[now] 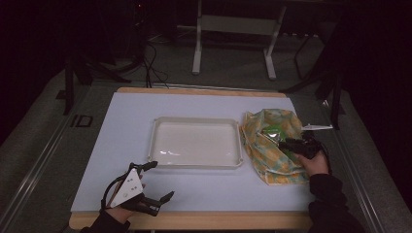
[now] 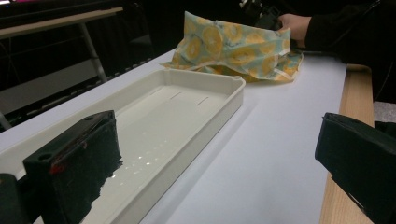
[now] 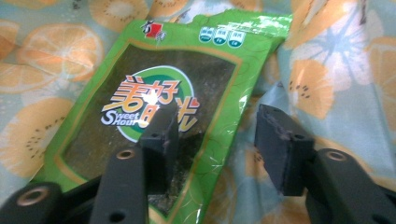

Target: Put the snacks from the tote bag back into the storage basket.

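Between right tool's (image 3: 215, 140) jaws, green packet (image 3: 163, 102).

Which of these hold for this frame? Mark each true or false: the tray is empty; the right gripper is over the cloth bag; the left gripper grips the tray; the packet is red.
1. The tray is empty. True.
2. The right gripper is over the cloth bag. True.
3. The left gripper grips the tray. False: its jaws stand open, near the table's front edge, apart from the tray.
4. The packet is red. False: it is green, lying on the orange-print cloth, with the right gripper's open jaws at its lower edge.
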{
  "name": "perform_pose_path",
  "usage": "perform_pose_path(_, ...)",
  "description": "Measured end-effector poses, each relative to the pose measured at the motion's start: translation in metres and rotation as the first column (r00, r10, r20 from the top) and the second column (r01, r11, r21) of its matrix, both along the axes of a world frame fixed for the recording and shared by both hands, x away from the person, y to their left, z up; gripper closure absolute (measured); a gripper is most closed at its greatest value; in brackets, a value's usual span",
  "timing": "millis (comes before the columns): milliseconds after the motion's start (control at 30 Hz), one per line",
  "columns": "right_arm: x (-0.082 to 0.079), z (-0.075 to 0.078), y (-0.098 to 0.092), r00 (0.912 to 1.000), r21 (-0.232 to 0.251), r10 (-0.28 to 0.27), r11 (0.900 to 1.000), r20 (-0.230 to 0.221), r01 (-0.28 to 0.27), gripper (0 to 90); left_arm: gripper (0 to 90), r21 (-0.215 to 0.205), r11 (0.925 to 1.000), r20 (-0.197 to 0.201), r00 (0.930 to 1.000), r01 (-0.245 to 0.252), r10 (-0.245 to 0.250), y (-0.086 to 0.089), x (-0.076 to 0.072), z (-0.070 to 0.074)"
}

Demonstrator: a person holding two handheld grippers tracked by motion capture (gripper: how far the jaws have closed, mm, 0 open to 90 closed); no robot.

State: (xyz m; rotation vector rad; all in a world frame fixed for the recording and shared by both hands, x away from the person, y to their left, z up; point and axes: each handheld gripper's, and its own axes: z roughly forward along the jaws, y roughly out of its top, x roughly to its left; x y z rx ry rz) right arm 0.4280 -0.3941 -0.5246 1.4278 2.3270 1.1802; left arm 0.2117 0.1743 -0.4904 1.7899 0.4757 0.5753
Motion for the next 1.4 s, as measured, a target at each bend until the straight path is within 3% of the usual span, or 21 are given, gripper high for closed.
perform_pose_path(100, 0.002, -0.002, -0.001, 0.9992, 0.030, 0.012, 0.999, -0.039, -0.010, 55.7, 0.4, 0.004, 1.0000, 0.000, 1.0000, 0.002, -0.002, 0.000, 0.000, 0.000)
perform_pose_path(133, 0.003, -0.002, -0.002, 0.9980, 0.048, 0.023, 0.999, -0.059, -0.020, 62.2, 0.4, 0.005, 1.0000, 0.000, 1.0000, 0.002, -0.002, 0.000, 0.000, 0.000)
perform_pose_path(200, 0.002, -0.001, 0.001, 0.9975, 0.024, 0.031, 0.999, -0.063, -0.030, 66.3, 0.4, 0.005, 1.0000, 0.000, 1.0000, 0.002, -0.002, 0.000, 0.000, 0.000)
perform_pose_path(300, 0.001, 0.004, 0.004, 0.9983, -0.014, 0.026, 1.000, -0.053, -0.026, 80.1, 0.4, 0.002, 1.0000, 0.000, 1.0000, 0.001, -0.001, 0.000, 0.000, 0.000)
perform_pose_path(400, -0.002, 0.008, 0.007, 0.9993, -0.046, 0.013, 0.999, -0.035, -0.015, 85.7, 0.4, 0.000, 1.0000, -0.001, 1.0000, 0.001, -0.001, 0.000, 0.000, 0.000)
perform_pose_path(533, -0.003, 0.011, 0.011, 0.9998, -0.085, 0.005, 0.996, -0.020, -0.006, 87.5, 0.4, 0.000, 1.0000, -0.001, 1.0000, 0.001, -0.001, 0.000, 0.000, 0.000)
perform_pose_path(667, -0.005, 0.013, 0.014, 1.0000, -0.091, -0.001, 0.996, -0.006, 0.001, 88.7, 0.4, 0.000, 1.0000, 0.000, 1.0000, 0.000, 0.000, 0.000, 0.000, 0.000)
perform_pose_path(1067, -0.019, 0.036, 0.013, 0.9957, -0.069, -0.006, 0.998, 0.092, 0.012, 89.6, 0.4, -0.006, 1.0000, -0.002, 1.0000, -0.002, 0.002, 0.000, 0.000, 0.000)
perform_pose_path(1400, -0.026, 0.049, 0.015, 0.9920, -0.042, -0.021, 0.999, 0.124, 0.026, 89.7, 0.4, -0.006, 1.0000, 0.000, 1.0000, -0.002, 0.002, 0.000, 0.000, 0.000)
